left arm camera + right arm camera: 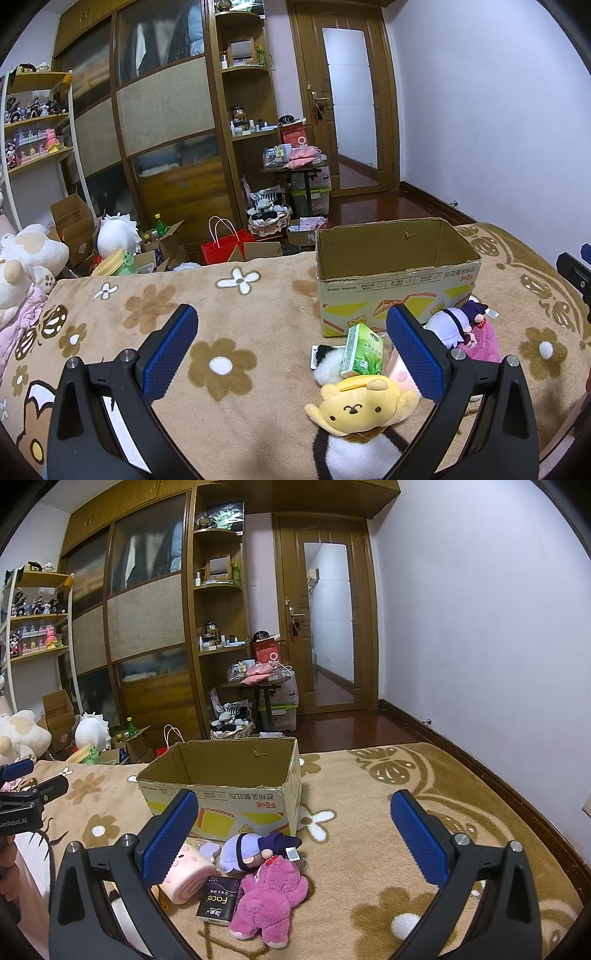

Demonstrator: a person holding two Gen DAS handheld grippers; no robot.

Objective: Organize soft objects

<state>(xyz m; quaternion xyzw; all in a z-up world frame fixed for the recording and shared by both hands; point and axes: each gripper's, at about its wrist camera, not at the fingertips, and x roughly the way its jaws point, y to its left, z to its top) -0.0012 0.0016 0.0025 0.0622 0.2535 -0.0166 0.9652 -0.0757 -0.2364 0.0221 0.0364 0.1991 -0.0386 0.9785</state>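
soft toys: yellow plush (pixel 360 408), pink plush (pixel 271 901), purple-haired doll (pixel 245 851) heaped on bed (pixel 236 325) just before box | cardboard box (pixel 225 794): open, visible interior bare | left hand-held gripper (pixel 291 347): spread, holding nothing | right hand-held gripper (pixel 293 830): spread, holding nothing

My left claw (pixel 291 345) has bare flowered blanket (pixel 236 317) between its wide-spread fingers and off to its left, but the yellow plush (pixel 356 408) and green tissue pack (pixel 362 349) crowd its right finger. The open cardboard box (pixel 225 775) has nothing above its mouth. My right claw (pixel 295 830) has clear blanket to its right, while the pink plush (pixel 269 901), purple doll (pixel 243 851) and black tissue pack (pixel 218 901) block the left.
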